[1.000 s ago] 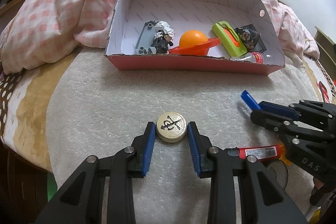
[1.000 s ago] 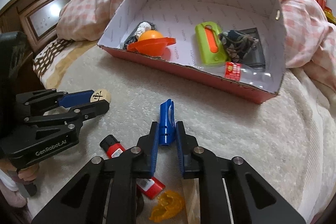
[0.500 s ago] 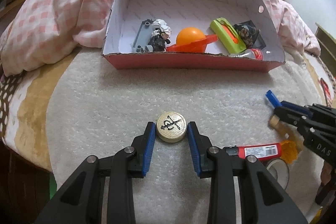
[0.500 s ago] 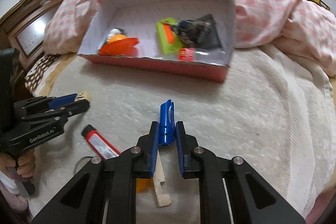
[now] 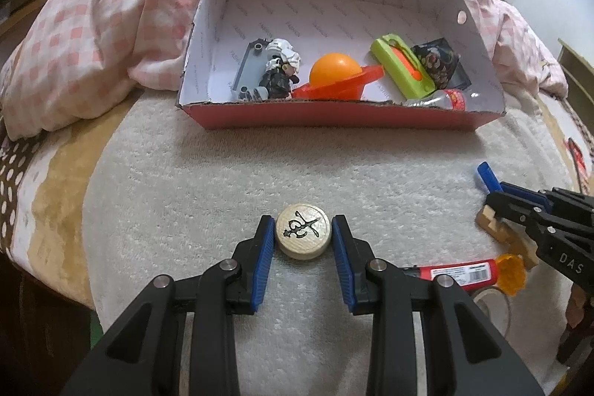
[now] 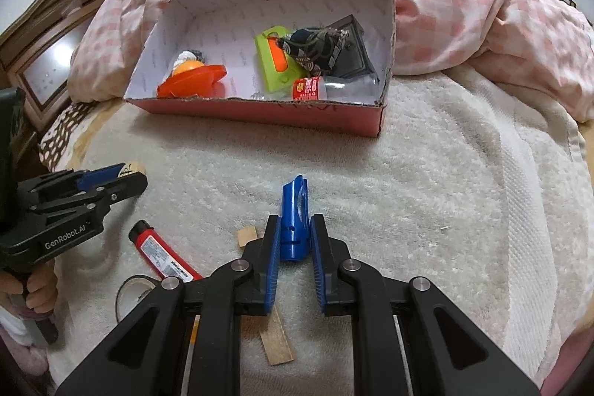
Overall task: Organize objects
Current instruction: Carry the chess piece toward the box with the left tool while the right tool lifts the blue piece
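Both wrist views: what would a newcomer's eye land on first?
Probably the red cardboard box propped against the pink checked quilt at the top, with an orange ball and a lime green case bright inside. Next, the left gripper clamped on a wooden chess disc and the right gripper on a blue plastic clip, both over the white towel.

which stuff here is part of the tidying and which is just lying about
In the job:
round wooden disc with black character, in left gripper
blue plastic clip, in right gripper
red cardboard box

Lying about:
pink checked quilt
white fleecy blanket
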